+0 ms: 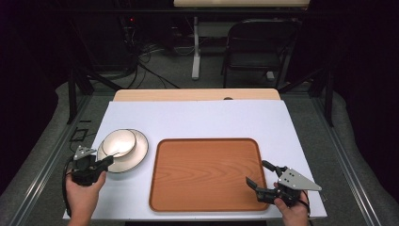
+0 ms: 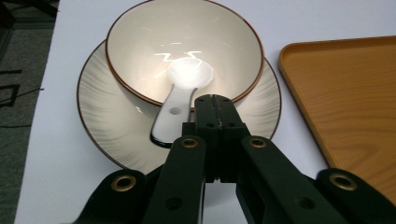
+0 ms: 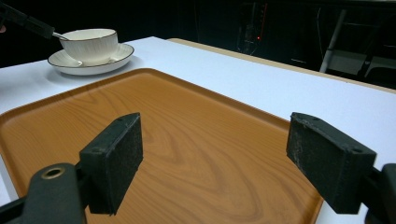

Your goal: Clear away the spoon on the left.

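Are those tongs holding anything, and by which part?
The left tongs look shut on the bowl's rim, beside the spoon, though the exact contact is hard to see. The right tongs are open, holding nothing.

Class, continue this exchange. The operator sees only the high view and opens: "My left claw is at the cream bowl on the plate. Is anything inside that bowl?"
Observer: Yes. The left gripper view shows a white ceramic spoon lying in the cream, brown-rimmed bowl, with its handle over the near rim.
Operator: Is my left claw gripping it?
Observer: No. The left claw is shut, jaws pressed together, and the handle lies just beside them.
Operator: Is anything in my right claw?
Observer: No. The right gripper view shows the right claw open over the orange wood-grain tray, with nothing between its pads.
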`<action>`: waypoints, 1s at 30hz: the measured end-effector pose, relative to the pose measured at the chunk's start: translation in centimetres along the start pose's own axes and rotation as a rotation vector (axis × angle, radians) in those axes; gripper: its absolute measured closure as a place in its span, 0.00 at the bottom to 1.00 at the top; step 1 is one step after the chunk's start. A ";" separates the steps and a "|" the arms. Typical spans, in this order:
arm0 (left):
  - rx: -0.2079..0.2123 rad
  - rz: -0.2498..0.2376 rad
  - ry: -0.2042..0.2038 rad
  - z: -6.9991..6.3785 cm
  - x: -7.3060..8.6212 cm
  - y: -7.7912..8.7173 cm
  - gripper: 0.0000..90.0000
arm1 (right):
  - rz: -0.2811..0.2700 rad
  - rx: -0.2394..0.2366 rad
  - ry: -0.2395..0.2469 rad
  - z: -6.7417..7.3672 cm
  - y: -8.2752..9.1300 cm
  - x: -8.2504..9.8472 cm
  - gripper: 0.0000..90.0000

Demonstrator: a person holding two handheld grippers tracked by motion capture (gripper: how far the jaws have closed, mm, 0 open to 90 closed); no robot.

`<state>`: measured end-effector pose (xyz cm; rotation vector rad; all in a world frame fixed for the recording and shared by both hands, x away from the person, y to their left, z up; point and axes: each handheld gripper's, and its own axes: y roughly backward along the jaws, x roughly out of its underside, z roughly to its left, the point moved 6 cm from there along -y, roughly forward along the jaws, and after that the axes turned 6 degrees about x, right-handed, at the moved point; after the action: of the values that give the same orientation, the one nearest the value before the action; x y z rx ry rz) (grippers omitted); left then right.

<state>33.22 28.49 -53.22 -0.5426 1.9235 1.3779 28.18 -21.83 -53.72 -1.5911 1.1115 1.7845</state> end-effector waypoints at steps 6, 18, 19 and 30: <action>-0.019 0.002 0.018 1.0 0.0 -0.1 1.00 | 0.000 0.000 -0.001 0.0 0.0 0.0 0.21; -0.054 -0.014 0.060 3.1 -0.5 -0.2 1.00 | -0.001 0.001 -0.003 0.0 0.0 0.0 0.21; -0.060 -0.017 0.064 3.3 -0.6 -0.2 1.00 | 0.000 0.001 -0.002 0.0 0.0 0.0 0.21; -0.072 -0.042 0.092 4.8 -1.4 -0.5 1.00 | 0.000 0.007 0.007 0.0 0.0 0.0 0.21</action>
<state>35.93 32.76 -53.46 -0.6882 1.9297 1.4224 28.17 -21.88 -53.67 -1.5940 1.1197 1.7746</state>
